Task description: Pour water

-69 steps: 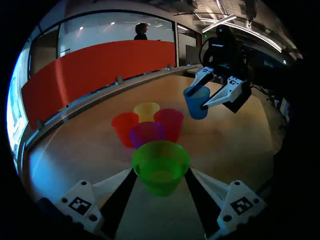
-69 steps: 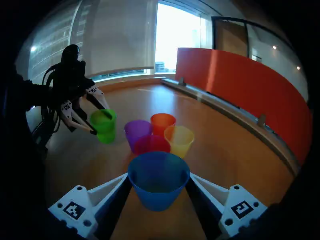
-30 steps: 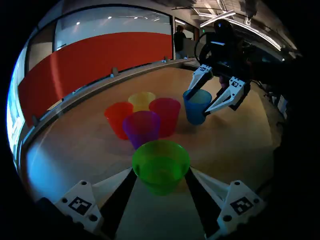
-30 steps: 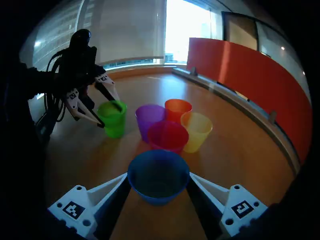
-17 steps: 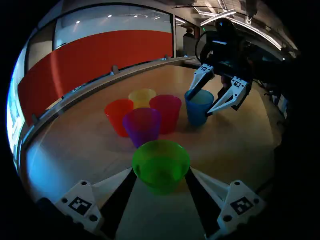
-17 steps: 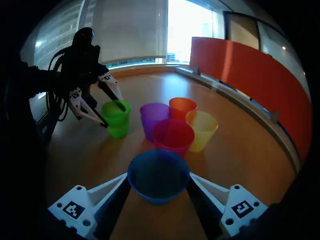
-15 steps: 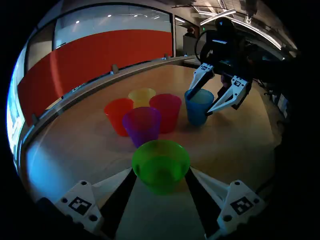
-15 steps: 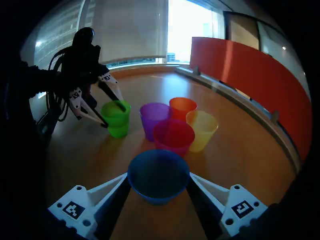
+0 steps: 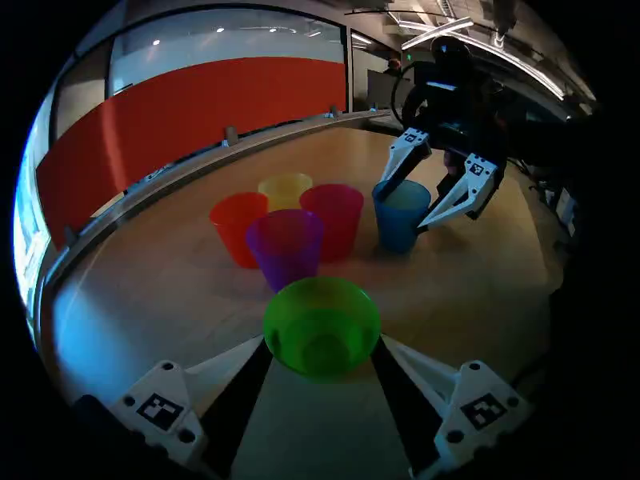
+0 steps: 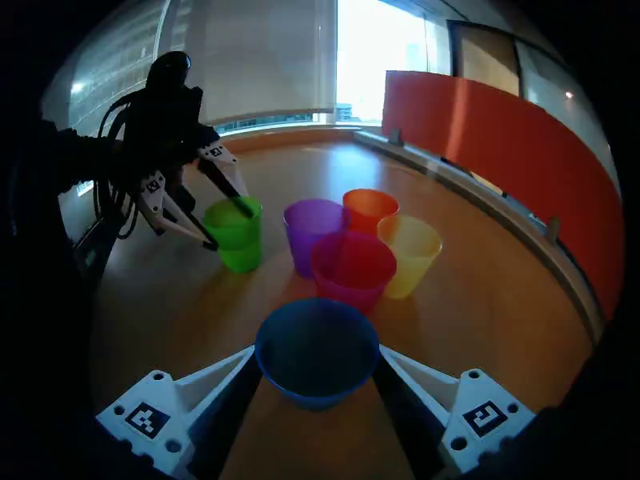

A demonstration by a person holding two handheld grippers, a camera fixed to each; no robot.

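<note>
My left gripper is shut on a green cup, which stands upright low over the wooden table. My right gripper is shut on a blue cup, also upright. Between them stands a cluster of purple, magenta, orange and yellow cups. In the left gripper view the right gripper holds the blue cup just right of the magenta one. In the right gripper view the left gripper holds the green cup left of the purple cup. I cannot see water in any cup.
A long red panel runs behind a rail along the table's far edge. Bright windows lie beyond the table in the right gripper view. Dark sleeves and cables trail behind each far gripper. Bare tabletop surrounds the cup cluster.
Both held cups have come down from raised positions and drawn closer to the cluster. Over the last half second they barely shift.
</note>
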